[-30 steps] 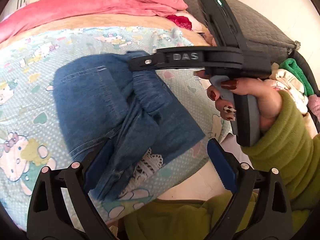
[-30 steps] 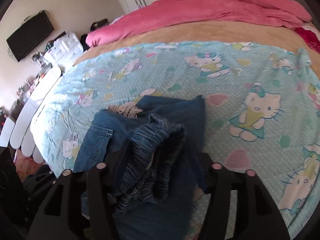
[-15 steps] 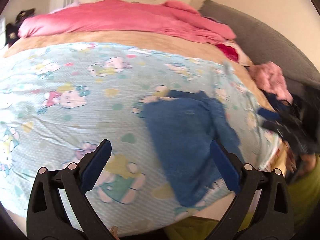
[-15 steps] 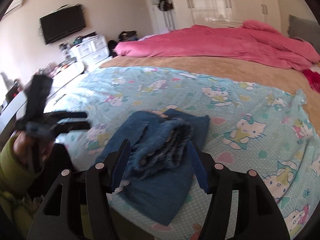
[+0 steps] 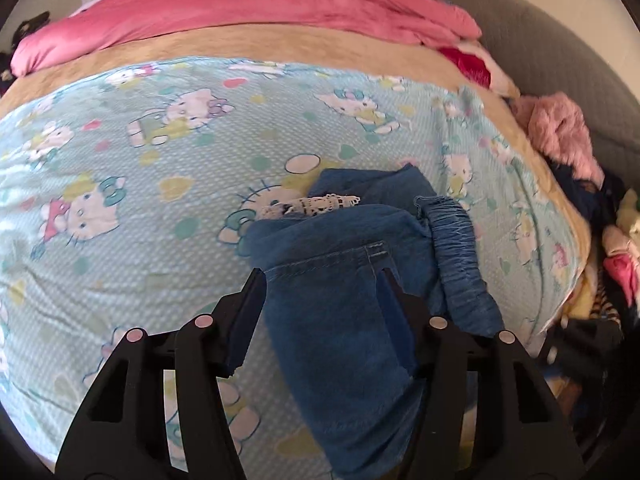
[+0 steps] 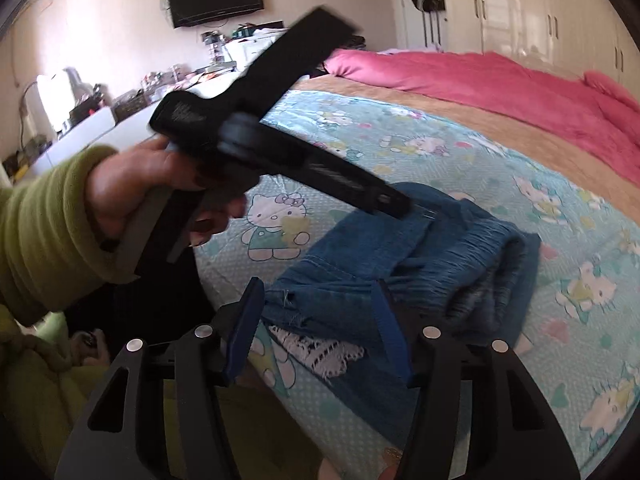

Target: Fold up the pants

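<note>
1. The bed (image 5: 132,184), under its blue cartoon sheet, spreads beyond our fingers, a pink quilt (image 5: 240,4) at its far end.
2. The jeans (image 5: 344,280) lie bundled on the sheet, running between both pairs of fingers.
3. Our left gripper (image 5: 320,312) is closing, denim between its pads, contact unclear.
4. Our right gripper (image 6: 318,328) is closing too, over the hem and white lace (image 6: 316,348).
5. Our left hand (image 6: 132,188) holds its gripper's handle, left of our right fingers.

pants (image 5: 344,280) | blue denim, lace trim | folded bundle, elastic waistband bunched | near bed edge, seemingly
</note>
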`<state>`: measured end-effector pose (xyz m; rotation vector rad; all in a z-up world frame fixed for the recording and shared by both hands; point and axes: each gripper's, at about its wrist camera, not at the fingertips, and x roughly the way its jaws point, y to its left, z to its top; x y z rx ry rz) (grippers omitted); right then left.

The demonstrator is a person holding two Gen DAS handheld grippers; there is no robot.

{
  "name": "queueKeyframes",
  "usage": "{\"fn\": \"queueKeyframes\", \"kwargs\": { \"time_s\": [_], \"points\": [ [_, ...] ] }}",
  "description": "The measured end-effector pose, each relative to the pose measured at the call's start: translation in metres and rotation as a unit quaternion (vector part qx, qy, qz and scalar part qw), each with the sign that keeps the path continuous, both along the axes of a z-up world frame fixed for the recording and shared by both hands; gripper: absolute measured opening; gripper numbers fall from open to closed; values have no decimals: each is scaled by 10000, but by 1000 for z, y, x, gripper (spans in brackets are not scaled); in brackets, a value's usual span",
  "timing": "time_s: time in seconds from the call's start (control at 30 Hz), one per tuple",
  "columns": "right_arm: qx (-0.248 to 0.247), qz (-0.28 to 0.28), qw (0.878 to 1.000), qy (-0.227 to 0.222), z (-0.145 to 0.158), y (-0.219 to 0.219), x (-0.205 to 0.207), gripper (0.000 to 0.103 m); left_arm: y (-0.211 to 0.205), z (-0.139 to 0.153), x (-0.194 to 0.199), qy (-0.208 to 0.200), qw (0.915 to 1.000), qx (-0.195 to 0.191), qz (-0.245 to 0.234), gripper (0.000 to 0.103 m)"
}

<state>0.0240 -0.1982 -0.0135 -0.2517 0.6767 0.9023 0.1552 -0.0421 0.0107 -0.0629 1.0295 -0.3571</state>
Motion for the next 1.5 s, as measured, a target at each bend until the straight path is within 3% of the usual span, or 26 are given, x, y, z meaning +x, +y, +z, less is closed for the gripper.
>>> {"fn": "queueKeyframes", "kwargs": {
  "time_s": [0.07, 0.13, 0.3, 0.4, 0.5, 0.57, 0.63, 0.67, 0.77, 0.9, 1.03, 1.2, 1.3, 1.5],
  "points": [
    [-285, -162, 9994, -60, -17, 8, 7, 53, -7, -10, 8, 131, 9999, 105, 4, 49],
    [-415, -366, 9975, 431, -40, 9, 17, 3, -10, -17, 12, 195, 9997, 153, 14, 49],
    [211, -340, 9940, 1023, -42, -20, 0, 3, -11, -28, 15, 242, 9996, 133, 12, 53],
    [268, -515, 9884, 1404, -51, -35, -3, 0, -10, -28, 15, 201, 9998, 60, 75, 53],
    [414, -976, 9848, 1379, -42, -59, -1, 1, -5, -17, 9, 60, 9998, -157, 99, 58],
    [433, -1526, 9826, 971, -25, -79, 0, 12, -3, -7, 4, -128, 9997, -154, 141, 62],
    [275, -2180, 9746, 437, -7, -94, 5, 60, -1, 3, 0, -296, 9993, -125, 173, 66],
    [193, -2440, 9691, 293, -1, -99, 10, 65, -1, 9, -1, -378, 9991, -107, 180, 68],
    [108, -2883, 9574, 119, 13, -110, 22, 66, -2, 22, -6, -597, 9980, -1, 199, 76],
    [53, -3061, 9520, 6, 22, -110, 36, 67, 0, 30, -10, -747, 9969, 96, 239, 81],
    [50, -3102, 9506, -76, 24, -112, 46, 74, 2, 29, -13, -773, 9966, 84, 263, 84],
    [42, -3105, 9505, -98, 29, -107, 58, 74, 6, 25, -15, -798, 9961, 196, 323, 89],
    [30, -3124, 9499, -90, 29, -106, 63, 84, 9, 22, -16, -789, 9959, 244, 379, 91],
    [-49, -3183, 9480, -9, 25, -101, 72, 85, 17, 12, -19, -693, 9960, 283, 496, 93]
  ]
}}
